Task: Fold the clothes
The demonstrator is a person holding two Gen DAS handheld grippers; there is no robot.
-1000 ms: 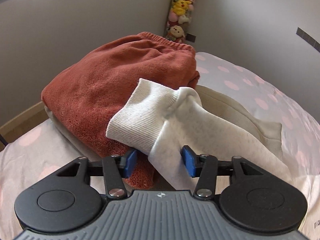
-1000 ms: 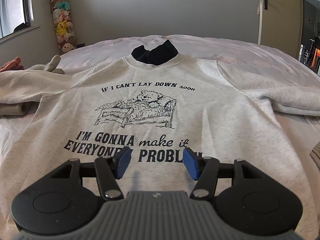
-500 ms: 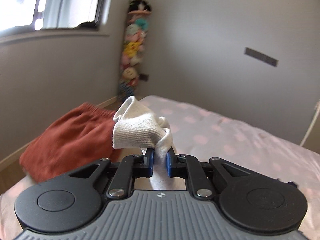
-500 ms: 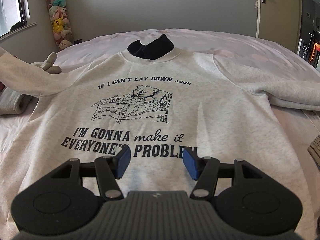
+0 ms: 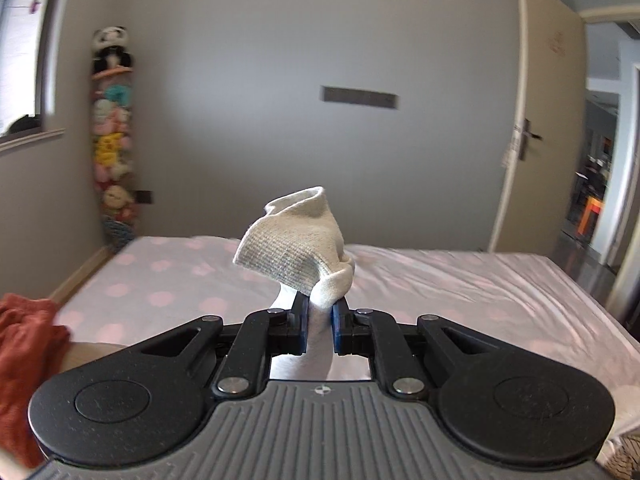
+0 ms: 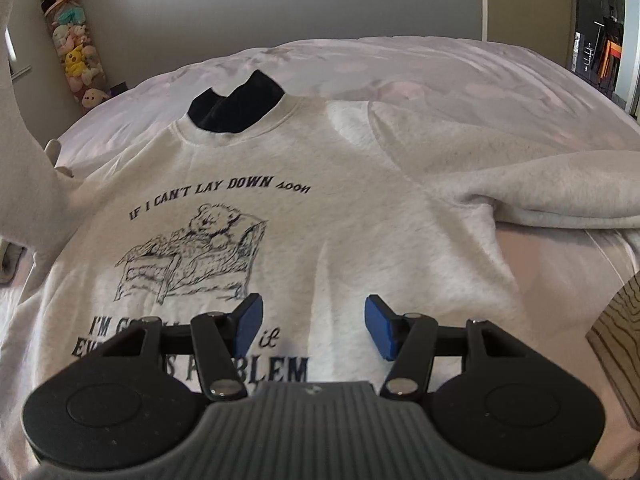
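Fold barely started: left tool (image 5: 320, 322) clamped on sleeve cuff (image 5: 294, 240), lifted; sweatshirt (image 6: 340, 220) flat on bed (image 6: 440, 68); right tool (image 6: 310, 320) closing, empty.

Pale grey fleece sweatshirt (image 6: 360, 216), matt, softly napped, with a ribbed-knit cuff (image 5: 292, 248); rust-red terry-like garment (image 5: 24, 360), coarse pile; pink-dotted cotton bedsheet (image 5: 460, 292), smooth; matt black plastic gripper arms with blue rubbery pads (image 6: 380, 332), bright metal rivets.
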